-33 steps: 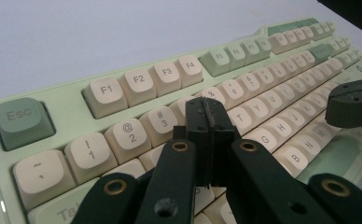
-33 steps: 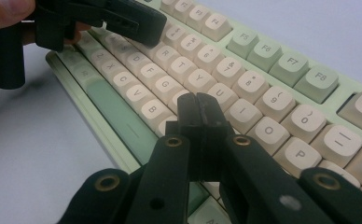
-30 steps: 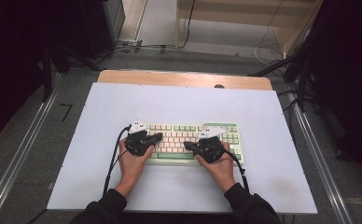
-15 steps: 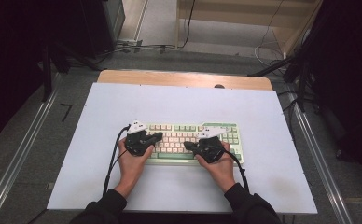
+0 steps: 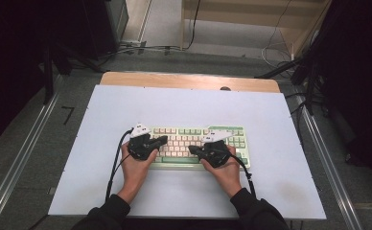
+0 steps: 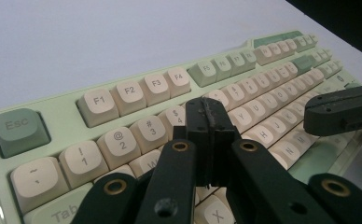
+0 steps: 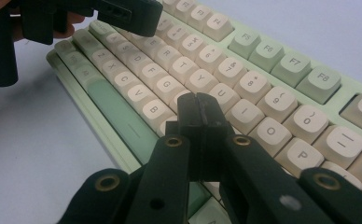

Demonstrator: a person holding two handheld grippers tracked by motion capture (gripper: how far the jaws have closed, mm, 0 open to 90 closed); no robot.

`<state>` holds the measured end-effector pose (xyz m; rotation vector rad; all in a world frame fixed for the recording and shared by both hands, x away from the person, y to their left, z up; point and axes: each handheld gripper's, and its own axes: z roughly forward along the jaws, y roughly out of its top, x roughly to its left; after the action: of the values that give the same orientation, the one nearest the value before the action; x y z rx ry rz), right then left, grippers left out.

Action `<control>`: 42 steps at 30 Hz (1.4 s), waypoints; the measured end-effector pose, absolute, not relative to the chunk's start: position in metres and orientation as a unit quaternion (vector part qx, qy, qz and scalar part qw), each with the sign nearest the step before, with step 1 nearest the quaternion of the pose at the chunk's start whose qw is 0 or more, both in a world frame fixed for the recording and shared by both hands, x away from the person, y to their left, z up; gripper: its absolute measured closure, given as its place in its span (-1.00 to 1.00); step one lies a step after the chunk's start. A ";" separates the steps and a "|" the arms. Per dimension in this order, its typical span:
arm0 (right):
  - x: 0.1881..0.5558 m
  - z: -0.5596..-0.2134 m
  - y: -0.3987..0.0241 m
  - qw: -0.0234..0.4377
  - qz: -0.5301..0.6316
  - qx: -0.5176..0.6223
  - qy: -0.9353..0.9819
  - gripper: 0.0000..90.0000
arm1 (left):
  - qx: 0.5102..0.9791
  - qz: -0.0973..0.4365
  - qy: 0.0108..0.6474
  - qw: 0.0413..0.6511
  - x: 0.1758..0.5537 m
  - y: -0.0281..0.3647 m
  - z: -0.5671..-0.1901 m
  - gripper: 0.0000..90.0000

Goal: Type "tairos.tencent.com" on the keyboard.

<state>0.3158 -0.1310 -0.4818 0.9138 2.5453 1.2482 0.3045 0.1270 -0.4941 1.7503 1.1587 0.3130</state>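
Note:
A mint-green keyboard (image 5: 193, 143) with cream keys lies in the middle of the white table top (image 5: 184, 105). My left gripper (image 5: 162, 140) is shut and hovers over the keyboard's left half, its tips pointing right. In the left gripper view its closed jaws (image 6: 210, 116) sit above the number and letter rows of the keyboard (image 6: 123, 98). My right gripper (image 5: 192, 149) is shut over the right half, tips pointing left. In the right gripper view its tips (image 7: 198, 109) hang above the letter keys near the space bar of the keyboard (image 7: 272, 60). Nothing is between either pair of jaws.
A wooden strip (image 5: 189, 80) edges the table's far side. Metal rails (image 5: 16, 158) run along both sides. Cables lie on the floor (image 5: 141, 48) behind the table, and a wooden cabinet (image 5: 251, 14) stands at the back.

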 end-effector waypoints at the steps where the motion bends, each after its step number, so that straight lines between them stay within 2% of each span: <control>1: 0.316 -0.482 -0.131 0.081 0.418 0.306 0.852 0.96 | 0.720 0.129 0.476 0.488 0.304 0.127 -0.494 1.00; 42: 0.314 -0.488 -0.115 0.075 0.411 0.295 0.860 0.96 | 0.719 0.125 0.475 0.491 0.304 0.126 -0.494 1.00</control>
<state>0.3143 -0.1152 -0.4878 0.8835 2.5786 1.2319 0.3041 0.1263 -0.4937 1.7460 1.1541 0.3032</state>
